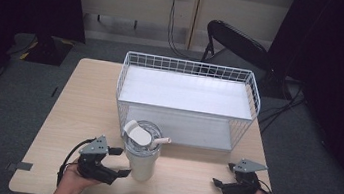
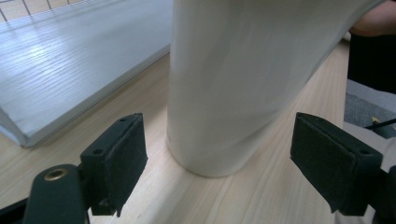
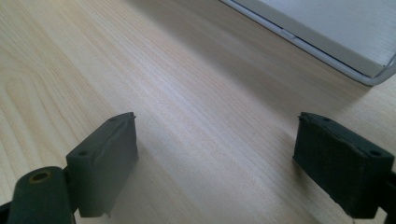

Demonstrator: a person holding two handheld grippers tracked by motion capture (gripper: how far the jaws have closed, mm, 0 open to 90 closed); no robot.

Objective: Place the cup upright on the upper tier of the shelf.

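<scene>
A white tumbler (image 1: 141, 166) with a clear lid and a flipped-up cap (image 1: 138, 133) stands upright on the wooden table (image 1: 88, 101), just in front of the wire basket. My left gripper (image 1: 121, 162) lies at the tumbler's left side, with one jaw tip on either side of its lower part. In the left gripper view the tumbler (image 2: 224, 84) rises just beyond the left gripper (image 2: 218, 123), and both pads stand apart from its wall. My right gripper (image 1: 224, 174) rests near the table's front right, open over bare wood (image 3: 217, 121).
A white wire basket (image 1: 191, 67) with a white board floor (image 2: 70, 60) takes up the middle and back of the table; its corner (image 3: 336, 28) lies ahead of the right gripper. A black folding chair (image 1: 238, 40) stands behind the table.
</scene>
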